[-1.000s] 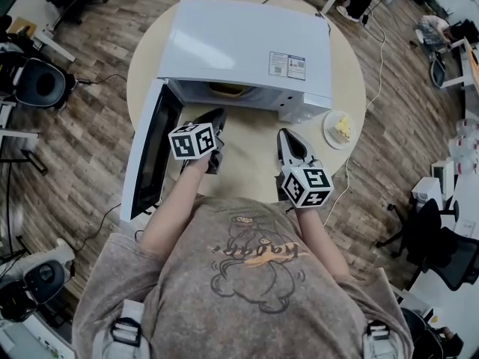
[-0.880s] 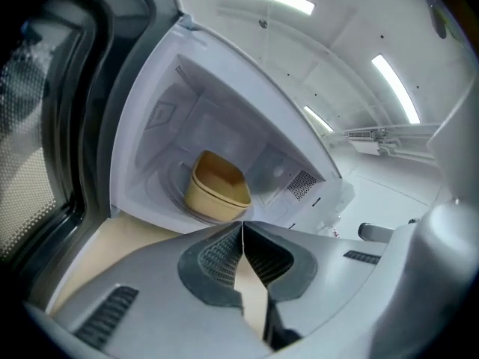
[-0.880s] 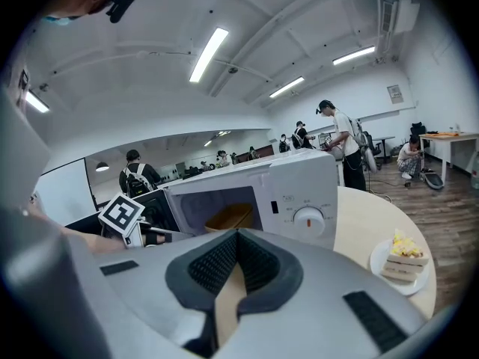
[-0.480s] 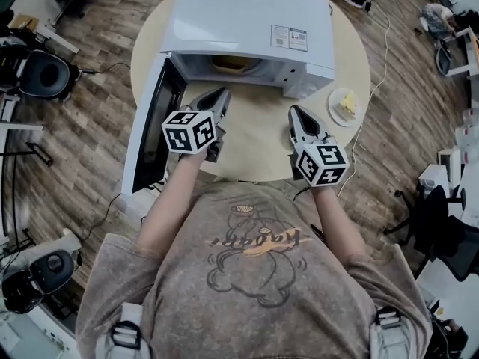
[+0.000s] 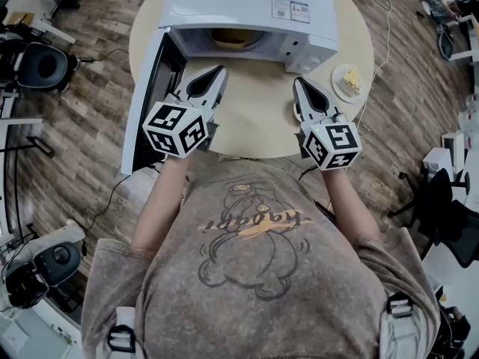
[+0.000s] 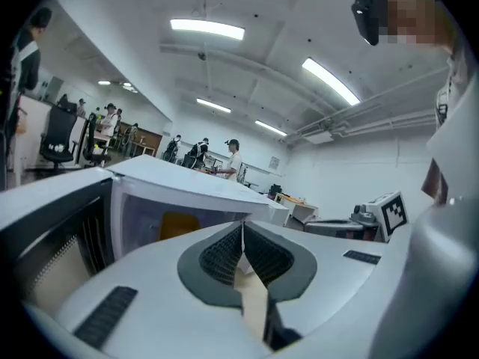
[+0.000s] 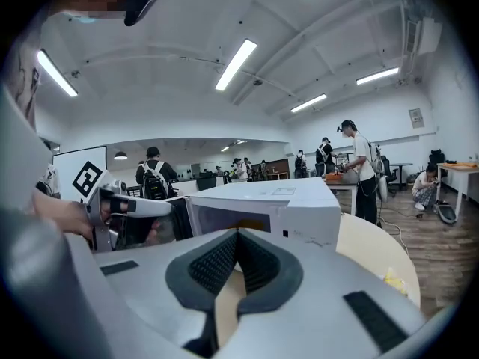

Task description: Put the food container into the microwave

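Over round worktop (image 5: 258,129), holding left gripper (image 5: 215,73) and right gripper (image 5: 300,84) with jaws pressed together, empty; food container (image 5: 233,37) already inside microwave (image 5: 247,6); next, likely pushing door (image 5: 152,92) shut.

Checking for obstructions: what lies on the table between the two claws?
Nothing; the head view shows only bare table between the left claw and the right claw.

No wording can be read. The stickers (image 5: 290,9) on the microwave (image 5: 224,6) are shown too small, and the shirt lettering (image 5: 254,224) is illegible.
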Demonstrator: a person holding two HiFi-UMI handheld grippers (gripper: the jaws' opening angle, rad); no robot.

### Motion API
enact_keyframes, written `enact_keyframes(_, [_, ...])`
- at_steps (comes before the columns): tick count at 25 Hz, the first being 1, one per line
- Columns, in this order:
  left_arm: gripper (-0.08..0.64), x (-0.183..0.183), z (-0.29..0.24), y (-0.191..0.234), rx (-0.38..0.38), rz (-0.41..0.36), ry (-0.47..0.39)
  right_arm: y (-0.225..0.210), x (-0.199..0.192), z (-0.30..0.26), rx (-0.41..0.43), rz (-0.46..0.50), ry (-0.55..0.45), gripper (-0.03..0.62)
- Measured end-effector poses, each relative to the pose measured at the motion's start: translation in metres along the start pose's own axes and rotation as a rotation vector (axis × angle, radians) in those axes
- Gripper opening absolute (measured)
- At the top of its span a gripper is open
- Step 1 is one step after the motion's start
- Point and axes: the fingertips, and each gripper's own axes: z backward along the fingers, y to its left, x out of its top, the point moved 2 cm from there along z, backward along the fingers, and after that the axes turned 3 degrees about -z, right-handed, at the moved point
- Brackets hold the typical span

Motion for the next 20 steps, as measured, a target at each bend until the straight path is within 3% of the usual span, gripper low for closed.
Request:
enact_keyframes(9, [0.032,0.028,0.016,-0.021,-0.018,-0.186,-0.137,0.007,0.034,0.018,-0.048,0.076,-0.148,-0.002])
enact_keyframes(13, [0.032,0.035,0.028,-0.007,0.029,-0.195,-0.202,0.011,0.035,0.023,-0.050,0.099,-0.188,-0.002])
enact_keyframes(20, [0.032,0.015,0.043,0.023,0.117,-0.180,-0.199,0.000,0.025,0.026,-0.086,0.079,-0.195,-0.002])
